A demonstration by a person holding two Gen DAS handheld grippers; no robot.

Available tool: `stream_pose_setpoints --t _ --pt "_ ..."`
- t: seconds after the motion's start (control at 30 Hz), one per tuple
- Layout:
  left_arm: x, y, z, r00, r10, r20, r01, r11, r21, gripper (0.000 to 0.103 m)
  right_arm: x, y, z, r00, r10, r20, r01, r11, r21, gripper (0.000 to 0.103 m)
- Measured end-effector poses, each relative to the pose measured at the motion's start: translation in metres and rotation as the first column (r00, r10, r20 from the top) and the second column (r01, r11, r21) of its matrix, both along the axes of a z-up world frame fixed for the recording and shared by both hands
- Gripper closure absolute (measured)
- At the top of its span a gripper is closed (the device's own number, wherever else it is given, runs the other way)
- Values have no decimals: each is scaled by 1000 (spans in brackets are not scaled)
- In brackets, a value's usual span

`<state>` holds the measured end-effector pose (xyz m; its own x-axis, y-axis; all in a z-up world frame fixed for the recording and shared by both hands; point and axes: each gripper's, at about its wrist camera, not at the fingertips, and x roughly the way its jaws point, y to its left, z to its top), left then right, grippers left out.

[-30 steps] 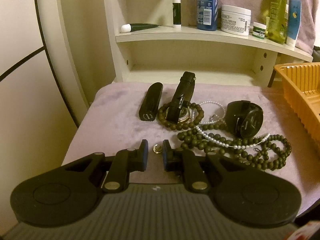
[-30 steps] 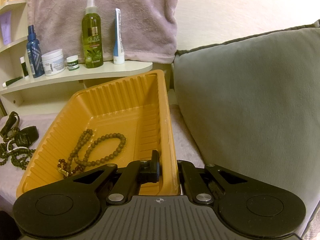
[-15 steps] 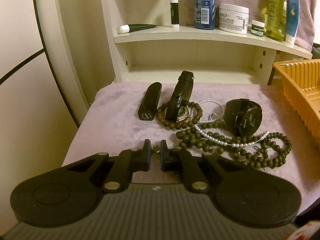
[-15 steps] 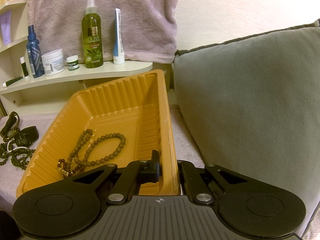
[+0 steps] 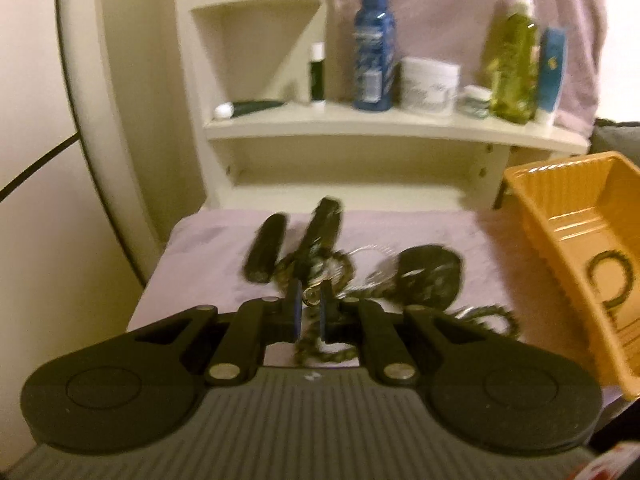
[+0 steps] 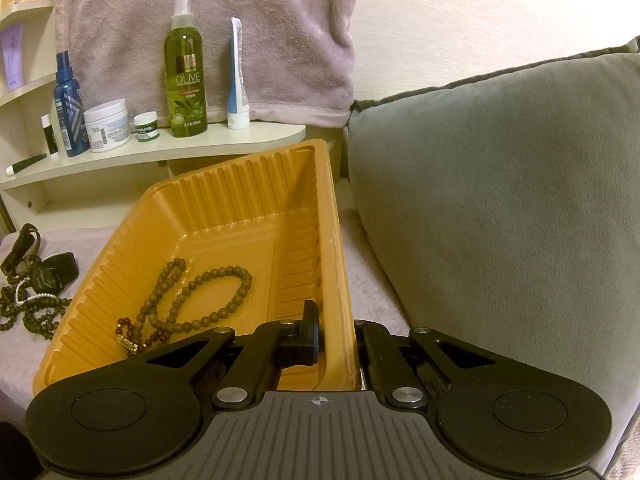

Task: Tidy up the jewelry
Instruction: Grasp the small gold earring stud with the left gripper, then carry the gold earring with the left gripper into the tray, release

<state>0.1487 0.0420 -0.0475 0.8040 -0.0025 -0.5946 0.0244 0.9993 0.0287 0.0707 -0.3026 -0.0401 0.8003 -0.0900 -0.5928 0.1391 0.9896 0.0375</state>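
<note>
Orange tray (image 6: 256, 200): ribbed plastic, sitting tilted on the lilac cloth (image 5: 208, 264), just beside the grey cushion (image 6: 500, 200); we see it at the right edge of the left wrist view as well.
Right gripper (image 6: 336, 340): we read the jaws as clamped on the tray's right wall, one finger inside the tray and the other outside it.
Tray contents: a loop of brown wooden beads (image 6: 200, 292) lies on the tray floor, with a small gold and dark red piece at its near end.
Left gripper (image 5: 308, 312): jaws nearly closed, only a narrow gap left; a small gold ring (image 5: 310, 298) sits between the pads. The frame is blurred, so we cannot tell whether the pads actually pinch it.
Loose jewelry: dark green bead strand (image 5: 320, 350) runs under the left fingers; beyond it a black watch (image 5: 430, 276), a pearl strand (image 5: 368, 254), a black strap (image 5: 322, 224) and a black tube (image 5: 266, 250), all on the cloth, partly tangled.
Shelf (image 6: 160, 156): blue bottle (image 6: 68, 108), white cream jar (image 6: 106, 126), olive-green spray bottle (image 6: 186, 72).
</note>
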Motion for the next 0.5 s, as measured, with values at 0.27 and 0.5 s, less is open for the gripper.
stream_pose_setpoints --t 0.27,0.5 --pt "-6 -33 21 995 -94 36 96 994 -52 96 0 1 0 1000 0 3 0 1000 1 100" --pt "-12 -69 32 978 -201 58 206 974 -98 96 -1 1 0 1000 0 4 0 1000 3 100"
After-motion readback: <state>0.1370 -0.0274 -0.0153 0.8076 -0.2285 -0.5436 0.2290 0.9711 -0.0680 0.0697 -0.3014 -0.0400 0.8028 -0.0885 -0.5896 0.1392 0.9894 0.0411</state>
